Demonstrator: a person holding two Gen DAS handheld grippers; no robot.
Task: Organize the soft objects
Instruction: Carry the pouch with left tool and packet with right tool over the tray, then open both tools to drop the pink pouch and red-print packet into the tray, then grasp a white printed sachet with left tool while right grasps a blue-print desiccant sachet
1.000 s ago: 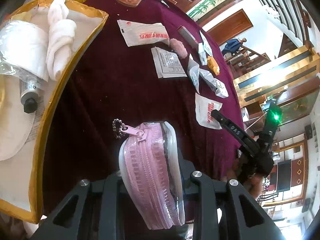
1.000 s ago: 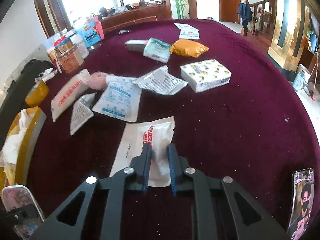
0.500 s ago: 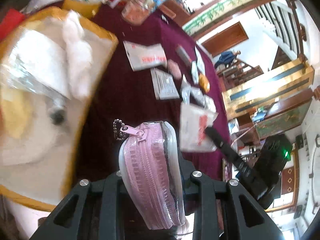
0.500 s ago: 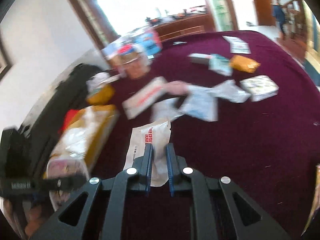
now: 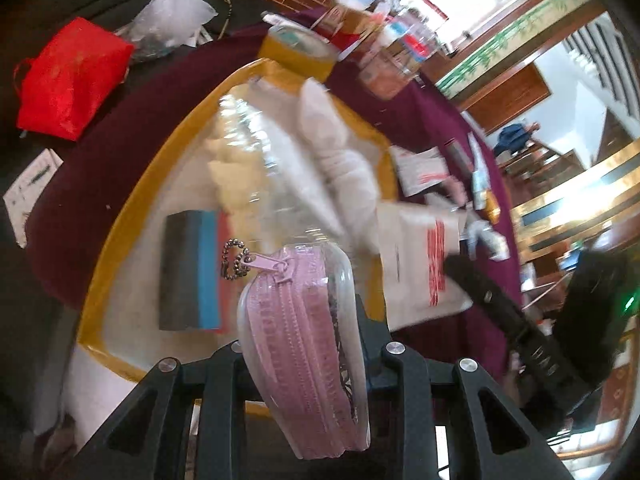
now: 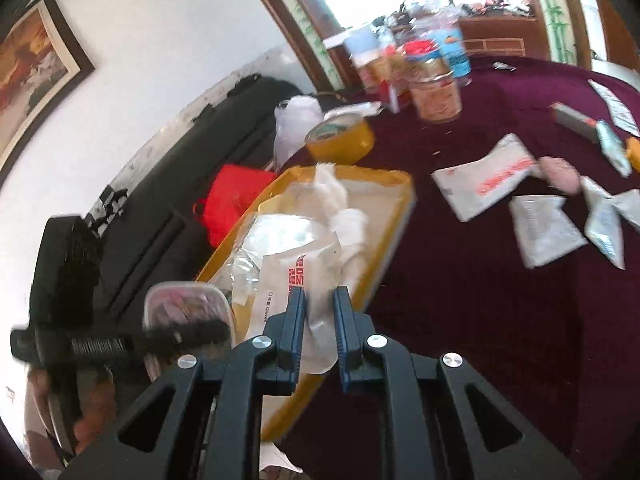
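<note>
Left gripper (image 5: pixel 304 360): clenched on the pink zip pouch (image 5: pixel 298 356), held above the near end of the yellow tray (image 5: pixel 120 240).
Pouch handling: soft, light, with a glossy clear cover that looks slippery; best pinched across its body, not by the bead chain (image 5: pixel 234 258).
Right gripper (image 6: pixel 318 320): grasping the white packet (image 6: pixel 298 276) by its lower edge, over the tray's near end.
Packet handling: thin, floppy, featherlight; it will droop.
Tray: already holds rolled white cloth (image 5: pixel 340 156) and a dark block (image 5: pixel 188 268).
Far table: more packets lie scattered.
</note>
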